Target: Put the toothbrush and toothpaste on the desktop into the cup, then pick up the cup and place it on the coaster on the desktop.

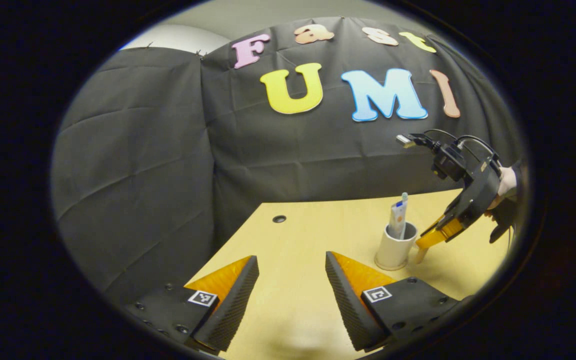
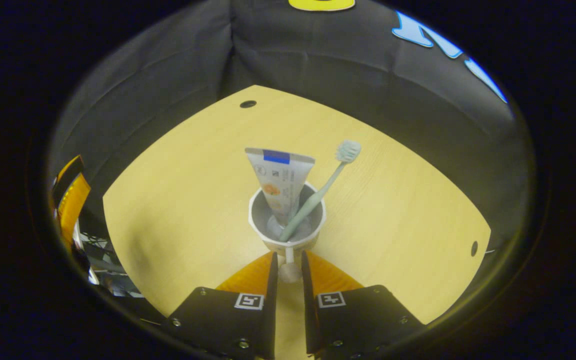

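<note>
The left gripper (image 1: pixel 292 285) hung level with its fingers spread wide. The right gripper (image 2: pixel 288 272) tilted downward, fingers nearly together, a hand (image 1: pixel 507 184) behind it.

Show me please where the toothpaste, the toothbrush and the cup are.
toothpaste (image 2: pixel 281 182), right gripper view, middle of the tube standing in the cup.
toothbrush (image 2: pixel 348 150), right gripper view, bristle head.
cup (image 2: pixel 269 243), right gripper view, near rim by the handle.

cup (image 2: pixel 288 239): white outside, grey inside, as you see it from your right gripper view
toothpaste (image 2: pixel 280 182): pale grey tube, blue band at 12 o'clock end, orange mark mid-body
toothbrush (image 2: pixel 318 192): pale green handle, whitish bristles
desktop (image 2: pixel 178 200): light yellow wood grain, your dark holes near the edges
</note>
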